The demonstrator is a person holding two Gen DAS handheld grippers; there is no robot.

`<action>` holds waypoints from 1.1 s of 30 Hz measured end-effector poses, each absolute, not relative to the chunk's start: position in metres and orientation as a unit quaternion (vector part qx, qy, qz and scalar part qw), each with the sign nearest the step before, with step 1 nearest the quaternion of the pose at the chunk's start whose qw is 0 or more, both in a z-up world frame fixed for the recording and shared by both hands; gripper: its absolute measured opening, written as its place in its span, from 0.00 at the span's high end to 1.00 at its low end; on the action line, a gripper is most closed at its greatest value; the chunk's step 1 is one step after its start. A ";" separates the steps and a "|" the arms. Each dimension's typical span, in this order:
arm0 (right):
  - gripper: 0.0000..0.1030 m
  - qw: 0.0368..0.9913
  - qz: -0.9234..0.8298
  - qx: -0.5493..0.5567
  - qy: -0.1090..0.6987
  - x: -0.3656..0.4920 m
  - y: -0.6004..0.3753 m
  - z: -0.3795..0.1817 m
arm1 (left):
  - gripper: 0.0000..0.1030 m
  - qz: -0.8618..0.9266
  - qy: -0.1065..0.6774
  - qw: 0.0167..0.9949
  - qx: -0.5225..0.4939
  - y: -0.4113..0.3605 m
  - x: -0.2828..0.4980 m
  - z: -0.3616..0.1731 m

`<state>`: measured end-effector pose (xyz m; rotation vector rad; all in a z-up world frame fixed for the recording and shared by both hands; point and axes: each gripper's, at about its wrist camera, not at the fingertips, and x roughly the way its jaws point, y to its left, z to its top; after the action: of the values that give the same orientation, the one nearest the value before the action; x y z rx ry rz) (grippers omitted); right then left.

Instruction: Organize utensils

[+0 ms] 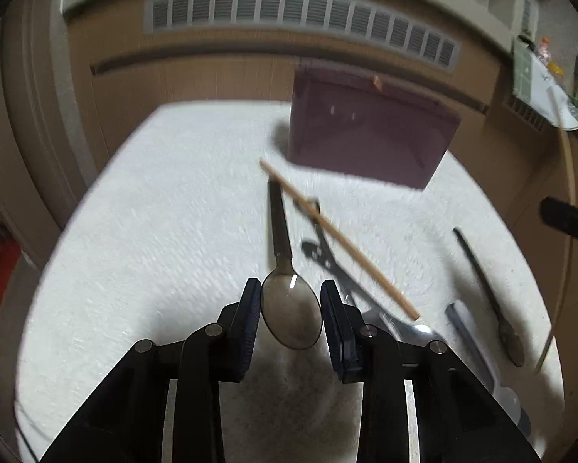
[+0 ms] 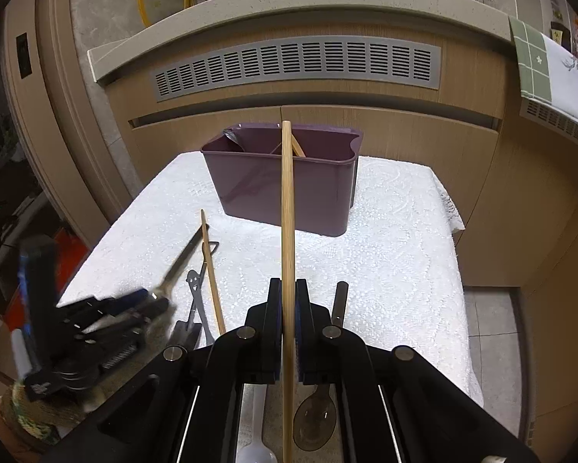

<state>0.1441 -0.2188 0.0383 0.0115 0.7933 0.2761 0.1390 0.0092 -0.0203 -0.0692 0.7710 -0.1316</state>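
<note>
While your right gripper (image 2: 288, 301) clamps a pale upright chopstick (image 2: 287, 208), your left gripper (image 1: 291, 293) brackets a tarnished spoon (image 1: 291, 314) bowl, contact unclear.

Indoor light is dim and warm. The left wrist view is smeared by motion blur; the right wrist view is sharp except at lower left. Fisheye bending and dark vignetting mark all edges. A soft shadow pools at the left view's lower centre on the white textured cloth (image 1: 142, 208).

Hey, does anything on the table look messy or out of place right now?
Yes. A chopstick lies slanted across the utensils loose on the white cloth, a jumble beside the purple caddy.
</note>
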 end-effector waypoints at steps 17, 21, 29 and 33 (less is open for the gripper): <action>0.95 0.917 0.130 -0.001 0.376 0.131 -0.223 0.046 | 0.40 -0.109 0.416 0.898 -0.094 0.026 0.128 -0.007; 0.95 0.915 0.119 -0.010 0.385 0.133 -0.222 0.034 | 0.37 -0.104 0.443 0.887 -0.080 -0.001 0.143 -0.033; 0.95 0.912 0.116 -0.008 0.395 0.131 -0.228 0.023 | 0.47 -0.113 0.475 0.873 0.003 -0.017 0.148 -0.046; 0.95 0.911 0.120 -0.010 0.394 0.132 -0.226 0.022 | 0.47 -0.076 0.468 0.878 0.067 0.007 0.128 -0.046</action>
<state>0.1320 -0.2263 0.0223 -0.0204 0.8128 0.2480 0.1280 0.0070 -0.0463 0.1406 0.9753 -0.1580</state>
